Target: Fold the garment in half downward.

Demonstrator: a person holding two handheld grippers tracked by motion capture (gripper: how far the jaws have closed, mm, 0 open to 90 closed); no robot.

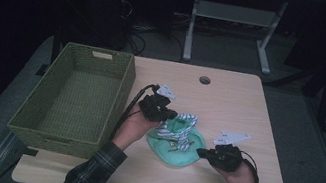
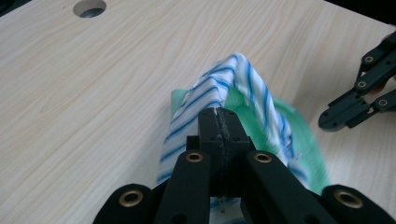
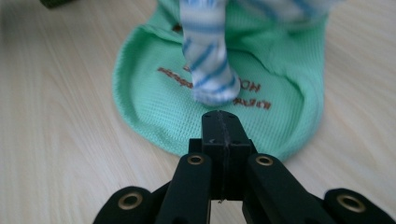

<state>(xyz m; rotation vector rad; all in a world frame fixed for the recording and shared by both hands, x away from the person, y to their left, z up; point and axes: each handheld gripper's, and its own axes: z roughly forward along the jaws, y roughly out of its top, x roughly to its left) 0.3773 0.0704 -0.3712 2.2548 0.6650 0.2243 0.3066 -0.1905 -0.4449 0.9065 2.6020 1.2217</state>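
Observation:
A white cloth with blue stripes rises off a mint-green knitted cloth that lies in the middle of the wooden table. My left gripper is shut on the striped cloth, with its jaw tips pinching a fold and lifting it. The green cloth lies under it. My right gripper is at the green cloth's right edge, pointing left. Its jaws are pressed together just over the green cloth. No fabric shows between them. The striped cloth hangs just beyond.
An empty green woven basket stands on the table's left side, close to my left hand. A round cable hole sits near the far edge. Bare tabletop lies to the right and behind the cloths. Table legs and cables are on the dark floor beyond.

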